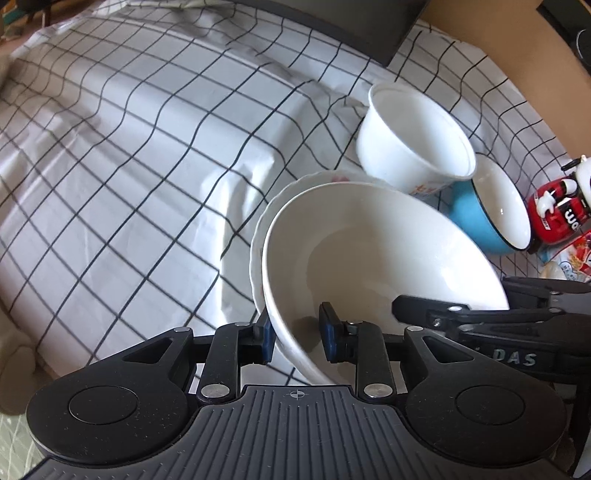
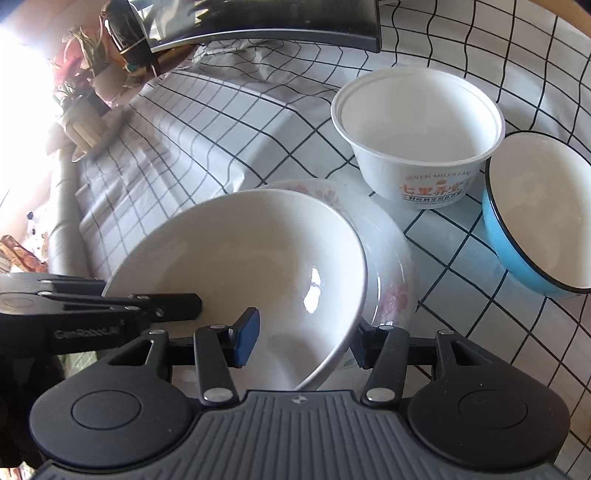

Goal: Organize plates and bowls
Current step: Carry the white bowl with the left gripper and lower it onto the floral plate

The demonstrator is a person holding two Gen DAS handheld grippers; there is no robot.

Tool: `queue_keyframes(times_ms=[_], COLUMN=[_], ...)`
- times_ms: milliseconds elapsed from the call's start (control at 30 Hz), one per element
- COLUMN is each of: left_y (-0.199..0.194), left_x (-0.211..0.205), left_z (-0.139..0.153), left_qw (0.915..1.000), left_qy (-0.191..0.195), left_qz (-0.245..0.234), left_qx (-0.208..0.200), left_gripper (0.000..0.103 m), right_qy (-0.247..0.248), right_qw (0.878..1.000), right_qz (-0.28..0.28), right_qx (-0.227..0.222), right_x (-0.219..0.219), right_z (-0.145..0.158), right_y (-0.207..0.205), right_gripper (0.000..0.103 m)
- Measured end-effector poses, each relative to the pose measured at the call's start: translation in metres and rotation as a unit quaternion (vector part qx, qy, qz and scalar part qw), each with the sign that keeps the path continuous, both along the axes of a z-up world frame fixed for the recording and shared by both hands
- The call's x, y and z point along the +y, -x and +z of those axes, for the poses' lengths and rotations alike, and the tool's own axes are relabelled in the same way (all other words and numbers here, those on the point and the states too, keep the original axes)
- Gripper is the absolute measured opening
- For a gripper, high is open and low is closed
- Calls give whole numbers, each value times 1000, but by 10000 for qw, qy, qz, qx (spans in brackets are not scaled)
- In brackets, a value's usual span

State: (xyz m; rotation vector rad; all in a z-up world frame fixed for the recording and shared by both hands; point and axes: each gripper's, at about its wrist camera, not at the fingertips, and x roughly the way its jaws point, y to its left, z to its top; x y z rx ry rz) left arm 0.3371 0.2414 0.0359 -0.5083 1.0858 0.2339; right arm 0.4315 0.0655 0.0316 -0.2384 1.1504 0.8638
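A large white bowl (image 1: 369, 251) (image 2: 243, 251) sits tilted over a floral plate (image 1: 258, 229) (image 2: 391, 258) on the checked cloth. My left gripper (image 1: 297, 338) straddles the bowl's near-left rim, one pad outside and one inside, with a gap showing at the inner pad. My right gripper (image 2: 303, 341) straddles the bowl's right rim the same way, jaws wide apart. Each gripper shows in the other's view, the right in the left wrist view (image 1: 461, 314) and the left in the right wrist view (image 2: 110, 306). A white paper bowl (image 1: 413, 140) (image 2: 417, 125) and a blue enamel bowl (image 1: 491, 218) (image 2: 535, 218) stand behind.
A red figurine (image 1: 554, 214) and snack packets (image 1: 569, 258) lie at the right. A dark monitor base (image 2: 258, 26) stands at the back, with a plant pot (image 2: 85, 118) at the far left. The checked tablecloth (image 1: 129, 166) covers the table and is wrinkled.
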Motion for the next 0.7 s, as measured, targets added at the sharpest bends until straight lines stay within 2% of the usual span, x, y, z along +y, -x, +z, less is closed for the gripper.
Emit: queue_keyframes(times_ms=[100,400,600,700], left_y=[-3,-10,-11,-11], left_x=[1,2,8,10], left_z=[-1,-6,-10,-10], left_qw=[9998,9992,9991,9990], left_qy=[-118,-100,149,240], left_qz=[-134,-379,-397,-385], left_qx=[-39,-65,10,21], left_gripper=[27,26,23,24], right_qy=[4,95,63,74], right_qw=[10000,9996,9987,9987], right_qz=[-62,-267,-426,-420], right_qx=[-18,-15,283,262], right_x=[2,4,-2,-4], right_z=[-4,-14,-25,-26], right_y=[-3,-10,-15,-14], right_gripper=[52,52,51,50])
